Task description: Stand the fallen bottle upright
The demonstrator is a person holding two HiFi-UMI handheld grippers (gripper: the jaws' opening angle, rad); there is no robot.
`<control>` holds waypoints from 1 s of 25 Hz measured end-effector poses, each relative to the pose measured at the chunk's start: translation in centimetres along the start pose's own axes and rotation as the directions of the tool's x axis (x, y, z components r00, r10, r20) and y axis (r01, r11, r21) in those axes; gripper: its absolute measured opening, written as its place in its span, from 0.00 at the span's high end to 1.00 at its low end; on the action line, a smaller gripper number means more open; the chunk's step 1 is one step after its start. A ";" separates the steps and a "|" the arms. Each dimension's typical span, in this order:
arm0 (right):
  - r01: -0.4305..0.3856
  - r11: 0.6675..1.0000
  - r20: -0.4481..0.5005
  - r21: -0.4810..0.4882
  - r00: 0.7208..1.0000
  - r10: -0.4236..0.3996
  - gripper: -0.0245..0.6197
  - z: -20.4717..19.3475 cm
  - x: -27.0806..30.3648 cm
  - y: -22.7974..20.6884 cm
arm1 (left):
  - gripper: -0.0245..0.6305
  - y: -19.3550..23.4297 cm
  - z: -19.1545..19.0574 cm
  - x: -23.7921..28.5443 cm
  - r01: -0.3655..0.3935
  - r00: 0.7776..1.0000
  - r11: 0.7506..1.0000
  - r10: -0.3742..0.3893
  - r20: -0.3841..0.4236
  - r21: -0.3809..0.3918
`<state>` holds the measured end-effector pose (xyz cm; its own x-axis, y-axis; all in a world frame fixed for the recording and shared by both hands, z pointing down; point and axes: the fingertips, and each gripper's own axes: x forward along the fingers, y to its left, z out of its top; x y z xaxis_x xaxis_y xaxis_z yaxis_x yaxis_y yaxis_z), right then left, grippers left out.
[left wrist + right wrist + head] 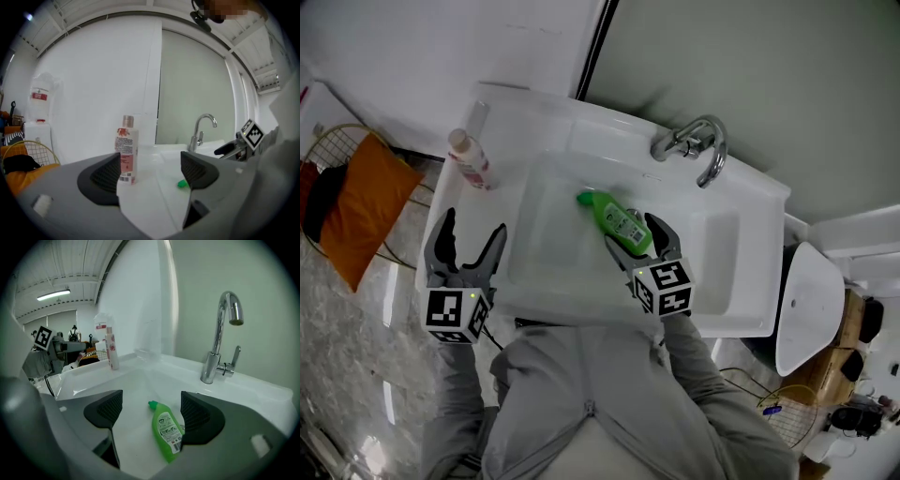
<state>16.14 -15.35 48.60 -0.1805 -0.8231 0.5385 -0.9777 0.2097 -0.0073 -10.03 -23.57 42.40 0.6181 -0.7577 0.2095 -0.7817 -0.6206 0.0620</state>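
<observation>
A green bottle (617,221) with a green cap lies on its side in the white sink basin (546,246), cap toward the back left. My right gripper (636,236) hangs just over the bottle's base end, open. In the right gripper view the bottle (167,430) lies between the jaws of the right gripper (152,414), close against the right one and clear of the left one. My left gripper (472,230) stands wide open over the sink's left rim, nothing between its jaws. In the left gripper view only the green cap (182,184) shows.
A white bottle with a pink label (469,157) stands upright on the sink's left ledge, ahead of the left gripper (152,174). A chrome faucet (698,145) rises at the back of the basin. An orange cushion in a wire basket (366,202) sits on the floor at left.
</observation>
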 end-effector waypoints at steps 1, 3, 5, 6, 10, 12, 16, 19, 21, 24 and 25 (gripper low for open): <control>-0.008 1.000 -0.022 -0.011 1.000 0.007 0.38 -0.4 0.4 -0.1 | 0.31 -0.5 -0.1 -0.3 0.005 1.000 1.000 -0.005 -0.001 -0.001; -0.021 0.999 -0.065 -0.031 0.998 0.019 0.37 -1.3 1.1 -0.4 | 0.31 -1.2 -0.3 -0.9 0.010 1.000 1.000 -0.010 -0.004 -0.008; -0.035 0.998 -0.110 -0.047 0.994 0.030 0.36 -2.2 1.9 -0.7 | 0.31 -1.6 -0.5 -1.2 0.009 1.000 1.000 -0.009 -0.004 -0.025; -0.043 0.998 -0.131 -0.054 0.991 0.036 0.35 -2.6 2.3 -0.7 | 0.31 -1.6 -0.5 -1.4 0.006 1.000 0.999 -0.006 -0.002 -0.035; -0.074 0.992 -0.226 -0.102 0.973 0.049 0.34 -4.5 3.8 -1.1 | 0.31 -1.7 -0.3 -1.7 -0.001 1.000 0.999 0.001 0.004 -0.045; -0.080 0.988 -0.271 -0.129 0.962 0.043 0.33 -5.6 4.4 -1.4 | 0.31 -1.8 -0.5 -1.9 -0.001 1.000 0.999 0.001 0.000 -0.043; -0.091 0.983 -0.351 -0.157 0.936 0.030 0.32 -7.8 5.7 -2.3 | 0.31 -2.0 -0.7 -1.9 0.009 1.000 0.999 -0.010 -0.009 -0.036; -0.113 0.979 -0.409 -0.168 0.912 0.035 0.31 -9.2 6.4 -3.0 | 0.31 -2.3 -1.6 -2.0 0.013 0.999 0.999 -0.014 -0.046 -0.038; -0.131 0.975 -0.449 -0.181 0.893 0.037 0.30 -10.1 6.9 -3.3 | 0.31 -2.6 -1.8 -2.1 0.018 0.997 1.000 -0.020 -0.078 -0.026; -0.156 0.966 -0.501 -0.207 0.865 0.032 0.30 -11.4 7.9 -3.8 | 0.31 -2.9 -1.4 -1.9 0.023 0.998 1.000 -0.023 -0.057 -0.001; -0.164 0.963 -0.517 -0.214 0.855 0.030 0.30 -11.8 8.3 -3.9 | 0.31 -3.0 -1.1 -1.8 0.023 0.999 1.000 -0.023 -0.046 0.005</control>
<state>19.75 -16.76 63.01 -0.1288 -0.4249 0.8960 -0.8892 0.4496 0.0854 -8.92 -20.12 42.96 0.6314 -0.7332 0.2523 -0.7667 -0.6390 0.0617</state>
